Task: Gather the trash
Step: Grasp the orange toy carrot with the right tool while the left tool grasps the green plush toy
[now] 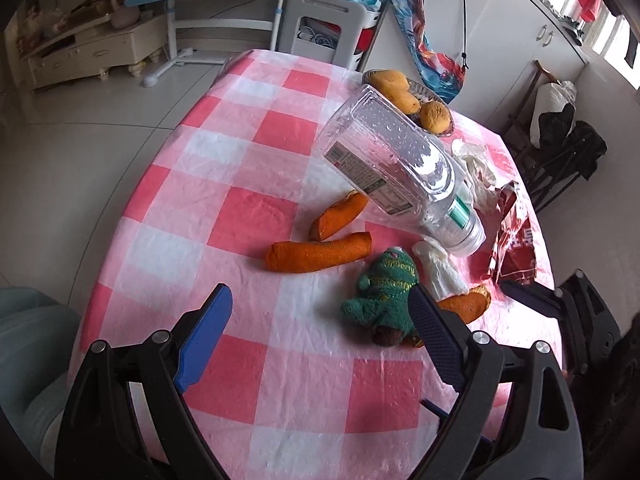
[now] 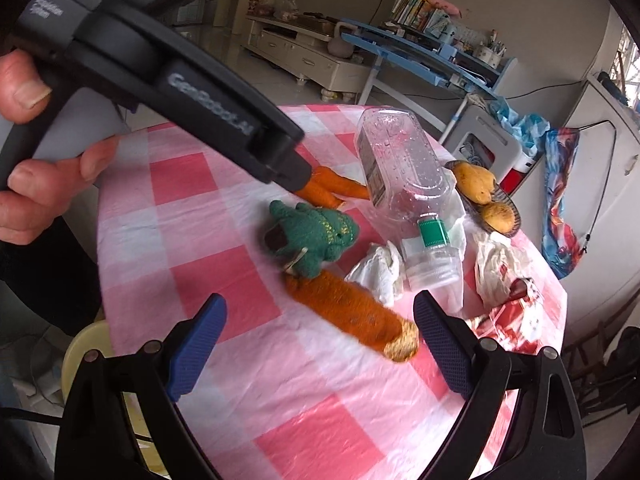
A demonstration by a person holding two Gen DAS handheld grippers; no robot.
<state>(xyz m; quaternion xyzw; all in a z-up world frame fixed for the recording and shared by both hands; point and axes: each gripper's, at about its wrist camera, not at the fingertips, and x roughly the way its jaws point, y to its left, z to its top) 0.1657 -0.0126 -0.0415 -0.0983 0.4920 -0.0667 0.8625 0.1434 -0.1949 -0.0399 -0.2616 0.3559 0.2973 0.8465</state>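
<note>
Two grippers, the left gripper [image 1: 320, 312] and the right gripper [image 2: 320, 322], hang over the pink checked tablecloth [image 1: 248, 208] with jaws wide apart, holding nothing. Trash lies ahead: a clear plastic bottle [image 2: 404, 184] on its side, crumpled white tissues [image 2: 380, 270], a torn red wrapper [image 1: 516, 244].

"GenRobot.AI" on left claw [image 2: 298, 184] body.
</note>
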